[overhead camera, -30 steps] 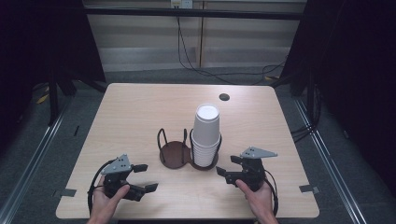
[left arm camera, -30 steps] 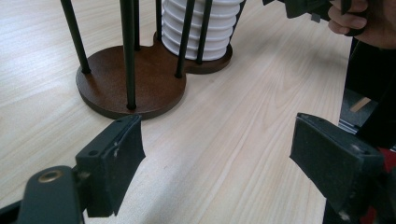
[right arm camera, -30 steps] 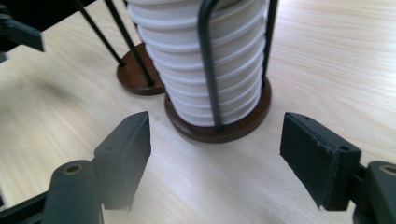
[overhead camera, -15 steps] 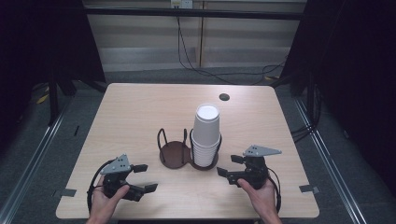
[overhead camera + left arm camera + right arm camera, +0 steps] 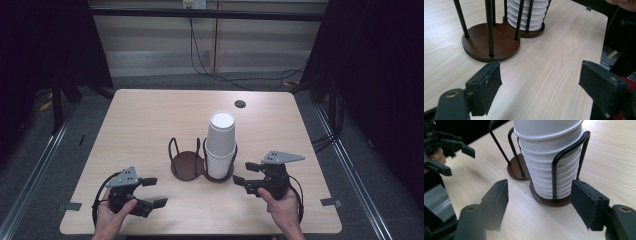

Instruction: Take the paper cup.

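A tall stack of white paper cups (image 5: 220, 145) stands in the right ring of a brown two-ring holder with black wire posts (image 5: 186, 165); the left ring holds nothing. My left gripper (image 5: 156, 192) rests near the table's front left, open, its jaws wide apart with bare table between them. In the left gripper view the holder base (image 5: 491, 42) and cups (image 5: 527, 15) lie ahead of my left gripper (image 5: 539, 85). My right gripper (image 5: 242, 173) hovers open just right of the cups, pointing at them. The right gripper view puts the cup stack (image 5: 549, 157) close in front of its jaws.
The light wooden table (image 5: 150, 125) has a small dark round hole (image 5: 240, 104) near its far right edge. Dark floor, rails and cables surround it. In the right gripper view the left gripper (image 5: 457, 161) is at the upper left.
My right gripper has lifted slightly off the table beside the cups. The left gripper and the cup holder have stayed put.
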`<state>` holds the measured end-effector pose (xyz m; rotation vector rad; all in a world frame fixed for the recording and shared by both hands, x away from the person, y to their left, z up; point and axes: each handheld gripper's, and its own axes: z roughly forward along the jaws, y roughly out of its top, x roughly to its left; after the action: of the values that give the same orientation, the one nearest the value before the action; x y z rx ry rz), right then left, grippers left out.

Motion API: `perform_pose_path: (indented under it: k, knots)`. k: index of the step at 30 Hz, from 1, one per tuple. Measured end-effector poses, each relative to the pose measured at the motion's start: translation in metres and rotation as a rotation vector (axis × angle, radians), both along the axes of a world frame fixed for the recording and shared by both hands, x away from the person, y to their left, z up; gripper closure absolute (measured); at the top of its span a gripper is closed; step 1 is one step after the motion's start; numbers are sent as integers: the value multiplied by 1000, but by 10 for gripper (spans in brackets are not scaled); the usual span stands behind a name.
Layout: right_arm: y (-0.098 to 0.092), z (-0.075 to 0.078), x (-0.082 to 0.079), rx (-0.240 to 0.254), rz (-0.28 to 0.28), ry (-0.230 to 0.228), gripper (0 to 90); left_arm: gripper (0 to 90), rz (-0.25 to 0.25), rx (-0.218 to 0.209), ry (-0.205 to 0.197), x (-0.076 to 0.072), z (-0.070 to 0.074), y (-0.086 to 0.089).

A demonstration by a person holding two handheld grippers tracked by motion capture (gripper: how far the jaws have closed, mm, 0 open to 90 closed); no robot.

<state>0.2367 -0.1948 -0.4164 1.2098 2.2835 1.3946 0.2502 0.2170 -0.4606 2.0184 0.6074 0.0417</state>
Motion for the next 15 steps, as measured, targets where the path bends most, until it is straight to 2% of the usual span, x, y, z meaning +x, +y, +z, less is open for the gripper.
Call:
perform_pose_path:
  k: [5,6,13,15]
  knots:
    - [-2,8,0,1,8,3,313,176,3,2,1,-2,0,1]
    - [-2,12,1,-2,25,2,275,176,3,1,0,-2,0,1]
    - [2,14,7,8,38,-2,248,176,2,1,3,-2,0,2]
    - [1,19,10,17,38,-12,228,176,0,3,6,-1,-1,1]
